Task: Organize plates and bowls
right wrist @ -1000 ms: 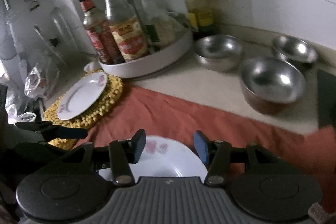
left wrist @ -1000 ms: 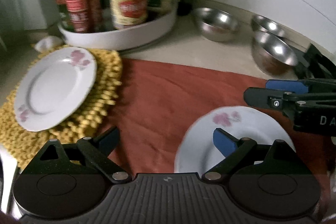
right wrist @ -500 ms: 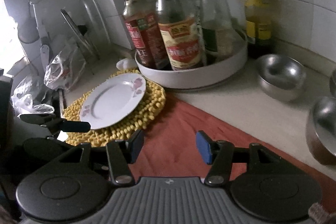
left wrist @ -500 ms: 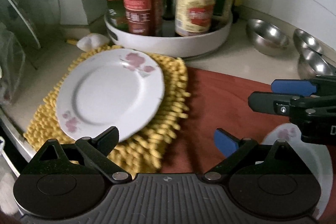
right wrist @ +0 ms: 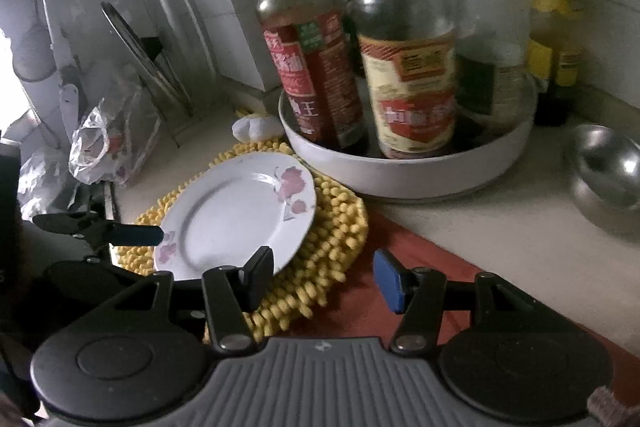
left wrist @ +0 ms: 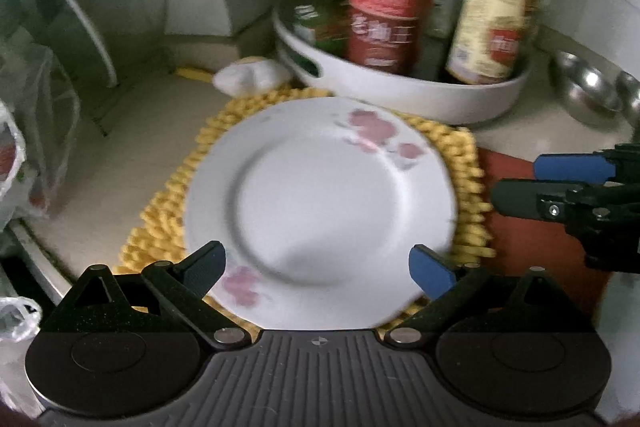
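Item 1, white plate (left wrist: 320,195) with pink flower prints: lay flat on a yellow nubbed mat (left wrist: 460,151), its rim overhanging the mat on the near side; the only plate in view

Item 2, yellow nubbed mat: rested on the pale countertop (right wrist: 500,227), its right edge lying over a rust-red cloth (right wrist: 404,247)

Item 3, left gripper (left wrist: 318,263): poised over the near edge of the plate, jaws spread wide, one fingertip toward each side of the rim, nothing between the pads; whether either pad touched the plate could not be told

Item 4, right gripper (right wrist: 324,277): jaws apart and empty, set above the seam of mat and cloth, its dark left finger (right wrist: 258,277) lying across the plate's near rim in the right wrist view; contact could not be told. In the left wrist view it came in from the right edge, beside the plate

Item 5, white round tray (right wrist: 400,175): stood just behind the mat, carrying several sauce bottles, among them a red-labelled bottle (right wrist: 316,83) and a tan-labelled bottle (right wrist: 412,91)

Item 6, steel bowl (right wrist: 608,167): sat empty and upright on the countertop to the right of the tray, well apart from the plate

Item 7, crumpled plastic bag (right wrist: 100,143): lay left of the mat, by a glass lid (left wrist: 52,11) propped upright
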Demonstrator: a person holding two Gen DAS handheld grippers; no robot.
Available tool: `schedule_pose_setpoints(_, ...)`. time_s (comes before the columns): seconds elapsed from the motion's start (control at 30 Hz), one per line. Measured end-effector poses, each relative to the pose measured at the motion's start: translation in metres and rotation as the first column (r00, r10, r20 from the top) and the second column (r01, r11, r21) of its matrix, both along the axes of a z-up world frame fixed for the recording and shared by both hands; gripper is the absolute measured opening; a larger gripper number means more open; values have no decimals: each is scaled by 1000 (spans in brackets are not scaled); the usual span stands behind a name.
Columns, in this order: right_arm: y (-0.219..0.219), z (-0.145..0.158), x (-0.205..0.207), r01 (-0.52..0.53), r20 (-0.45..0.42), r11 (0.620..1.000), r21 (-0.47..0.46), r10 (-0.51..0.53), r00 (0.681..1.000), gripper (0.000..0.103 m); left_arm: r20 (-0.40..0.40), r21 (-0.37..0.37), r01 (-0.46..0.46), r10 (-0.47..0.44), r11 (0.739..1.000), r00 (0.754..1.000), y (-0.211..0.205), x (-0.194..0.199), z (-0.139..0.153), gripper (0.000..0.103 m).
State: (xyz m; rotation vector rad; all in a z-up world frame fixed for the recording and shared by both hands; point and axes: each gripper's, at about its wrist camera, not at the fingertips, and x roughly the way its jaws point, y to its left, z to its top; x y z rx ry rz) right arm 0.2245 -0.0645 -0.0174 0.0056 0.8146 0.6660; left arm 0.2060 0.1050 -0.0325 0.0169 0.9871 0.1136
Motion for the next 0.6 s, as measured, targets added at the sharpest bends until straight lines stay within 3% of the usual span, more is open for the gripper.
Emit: schedule_pose_setpoints(0.6, 61, -23, 32, -45, -99, 998, -36, 41, 994, 51, -18, -35, -44, 44, 998, 999, 57, 26, -13, 103)
